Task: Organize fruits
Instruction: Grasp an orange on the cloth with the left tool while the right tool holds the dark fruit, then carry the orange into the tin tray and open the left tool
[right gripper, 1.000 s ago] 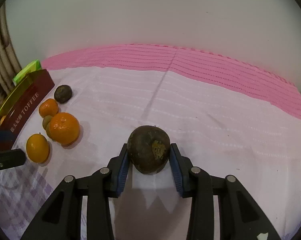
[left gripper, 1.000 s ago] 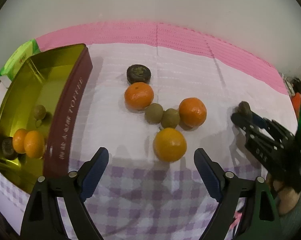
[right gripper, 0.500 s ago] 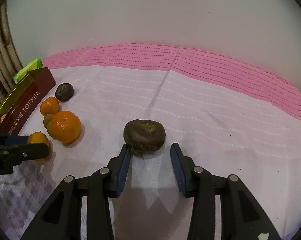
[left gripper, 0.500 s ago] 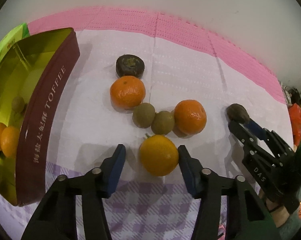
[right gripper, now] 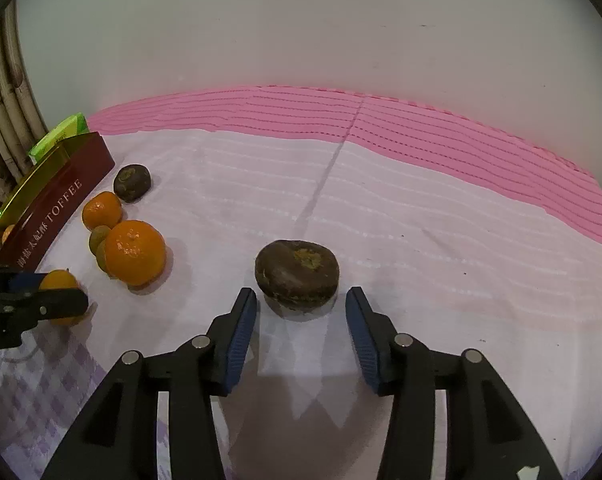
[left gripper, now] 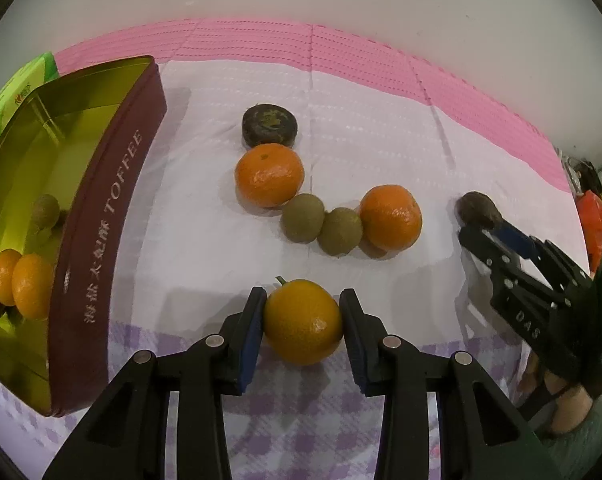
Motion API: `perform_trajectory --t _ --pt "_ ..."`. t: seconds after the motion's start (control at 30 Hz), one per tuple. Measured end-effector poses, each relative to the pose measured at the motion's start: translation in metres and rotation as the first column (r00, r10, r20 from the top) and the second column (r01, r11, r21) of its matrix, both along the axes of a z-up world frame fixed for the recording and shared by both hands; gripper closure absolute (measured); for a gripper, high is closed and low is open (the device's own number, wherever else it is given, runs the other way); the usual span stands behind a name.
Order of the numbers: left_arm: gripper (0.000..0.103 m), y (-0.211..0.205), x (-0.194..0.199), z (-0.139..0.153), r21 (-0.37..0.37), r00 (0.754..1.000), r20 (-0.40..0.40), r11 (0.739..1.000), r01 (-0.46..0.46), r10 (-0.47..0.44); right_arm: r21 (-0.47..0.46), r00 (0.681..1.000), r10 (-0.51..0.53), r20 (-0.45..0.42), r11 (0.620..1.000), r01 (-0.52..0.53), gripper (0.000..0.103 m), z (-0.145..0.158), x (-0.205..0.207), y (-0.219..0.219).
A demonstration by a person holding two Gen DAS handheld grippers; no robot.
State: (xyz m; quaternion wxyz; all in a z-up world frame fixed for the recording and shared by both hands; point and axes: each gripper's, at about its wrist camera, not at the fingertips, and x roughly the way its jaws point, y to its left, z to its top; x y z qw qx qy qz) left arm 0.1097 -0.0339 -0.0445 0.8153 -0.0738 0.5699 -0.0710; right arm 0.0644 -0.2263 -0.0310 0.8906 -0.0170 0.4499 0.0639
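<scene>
The left gripper (left gripper: 303,322) pinches the yellow-orange fruit (left gripper: 303,322) near the tablecloth's (left gripper: 381,128) front edge. The right gripper (right gripper: 301,316), jaws just opening, stands spread around the untouched dark fruit (right gripper: 297,274).

My left gripper (left gripper: 303,318), wide apart a second ago, has closed its jaws onto the yellow-orange fruit (left gripper: 303,322); both pads now press its sides. My right gripper (right gripper: 301,318) has been opening: it has released the dark brown fruit (right gripper: 297,272), which now lies on the counter (right gripper: 421,240) beyond the fingertips.
</scene>
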Motion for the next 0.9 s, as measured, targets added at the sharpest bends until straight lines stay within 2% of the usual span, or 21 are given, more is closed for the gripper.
perform_trajectory --t 0.2,0.4,0.7,0.9 --pt "0.065 0.009 -0.006 0.009 0.01 1.0 0.026 1.0 0.01 -0.011 0.051 1.0 -0.024 -0.017 0.998 0.025 0.057 0.002 0.011 0.004" --pt "0.065 0.023 -0.008 0.02 -0.001 0.999 0.047 1.0 0.002 -0.002 0.104 0.997 -0.072 -0.031 0.992 0.075 0.063 0.003 0.018 -0.001" --pt "0.065 0.054 -0.014 0.043 0.0 0.996 0.093 1.0 -0.005 0.005 0.031 0.997 -0.078 0.0 0.997 0.078 0.063 0.002 0.015 0.009" --pt "0.065 0.083 -0.008 0.066 0.042 0.986 0.159 0.997 -0.059 0.052 0.017 0.997 -0.077 0.0 0.997 0.077 0.063 0.002 0.015 0.009"
